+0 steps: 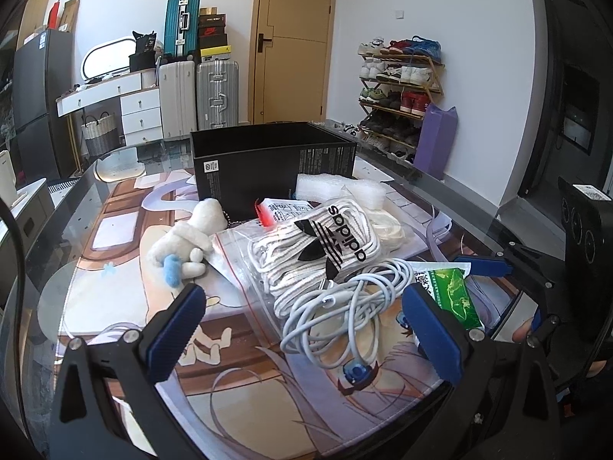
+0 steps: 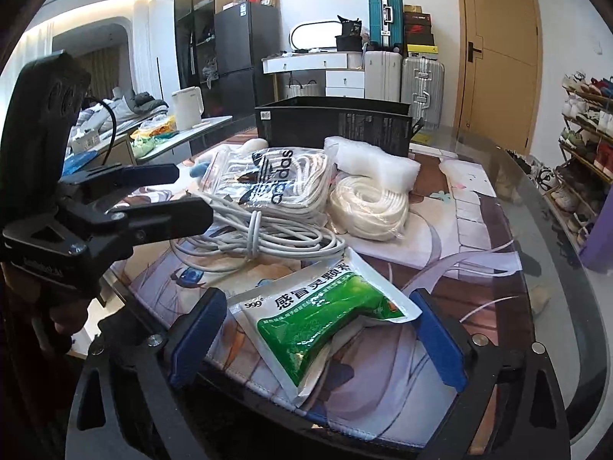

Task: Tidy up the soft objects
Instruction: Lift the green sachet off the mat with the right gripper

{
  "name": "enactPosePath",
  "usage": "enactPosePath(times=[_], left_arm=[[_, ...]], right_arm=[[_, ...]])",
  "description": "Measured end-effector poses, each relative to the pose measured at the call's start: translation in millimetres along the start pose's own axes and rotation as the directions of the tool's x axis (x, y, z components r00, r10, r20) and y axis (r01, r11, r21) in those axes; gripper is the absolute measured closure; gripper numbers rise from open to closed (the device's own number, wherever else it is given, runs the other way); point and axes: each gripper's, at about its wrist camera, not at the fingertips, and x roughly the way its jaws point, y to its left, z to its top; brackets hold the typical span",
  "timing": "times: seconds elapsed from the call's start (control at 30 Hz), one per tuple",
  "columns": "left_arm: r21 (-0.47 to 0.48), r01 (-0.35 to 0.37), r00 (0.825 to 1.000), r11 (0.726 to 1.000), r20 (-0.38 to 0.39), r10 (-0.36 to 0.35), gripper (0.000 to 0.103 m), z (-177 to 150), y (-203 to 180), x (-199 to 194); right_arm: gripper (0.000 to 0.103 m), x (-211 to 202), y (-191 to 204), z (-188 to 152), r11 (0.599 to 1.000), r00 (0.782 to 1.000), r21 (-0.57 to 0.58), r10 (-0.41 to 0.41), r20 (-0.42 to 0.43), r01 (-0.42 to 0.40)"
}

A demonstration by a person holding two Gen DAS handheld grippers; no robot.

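Note:
A green and white sachet lies on the printed mat between the blue pads of my right gripper, which is open and not pressing it. My left gripper is open over a coiled white cable. Beyond the cable are a zip bag of white laces with a black trefoil label, a white plush toy to the left, a bagged coil of white rope and white foam pieces. An open black box stands behind them all.
The mat covers a glass table whose curved edge runs along the right. A purple bag and a shoe rack stand beyond it. Suitcases and a dresser line the far wall. A white kettle sits on a side counter.

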Motion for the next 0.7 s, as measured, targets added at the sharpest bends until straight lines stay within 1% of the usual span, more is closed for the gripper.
enactPosePath(times=[0.1,0.37,0.43,0.47,0.53,0.57,0.63,0.7], left_arm=[[-0.003,0.001,1.000,1.000,0.001,-0.001,0.001,0.0,0.5,0.1],[-0.009,-0.001,1.000,1.000,-0.002,0.001,0.001,0.1,2.4,0.9],[-0.009,0.000,1.000,1.000,-0.002,0.000,0.001,0.1,2.4,0.8],[-0.009,-0.001,1.000,1.000,-0.002,0.001,0.001,0.1,2.4,0.8],[-0.008,-0.003,1.000,1.000,0.000,0.003,0.001,0.3,2.9,0.4],[-0.008,-0.003,1.000,1.000,0.001,0.003,0.001,0.5,3.1,0.1],[-0.010,-0.004,1.000,1.000,0.003,0.004,0.001,0.7,3.6,-0.1],[-0.012,-0.004,1.000,1.000,0.003,0.004,0.001,0.7,3.9,0.3]], right_arm=[[0.001,5.2,4.3,0.5,1.000,1.000,-0.014,-0.012,-0.010,0.012],[0.002,14.2,3.2,7.1,0.999,0.999,0.007,-0.032,-0.023,0.032],[0.012,13.0,-0.3,7.4,0.999,0.999,0.016,-0.038,-0.019,0.039],[0.014,11.8,-2.6,7.4,0.999,0.999,0.016,-0.039,-0.017,0.039],[0.023,8.1,-5.7,5.6,0.999,0.999,0.014,-0.037,-0.015,0.037],[0.025,6.4,-7.4,4.6,0.999,0.999,0.014,-0.037,-0.011,0.037],[0.033,3.2,-9.4,2.5,0.999,0.999,0.010,-0.034,-0.005,0.034],[0.036,0.8,-10.8,1.7,1.000,1.000,0.008,-0.027,0.001,0.027]])
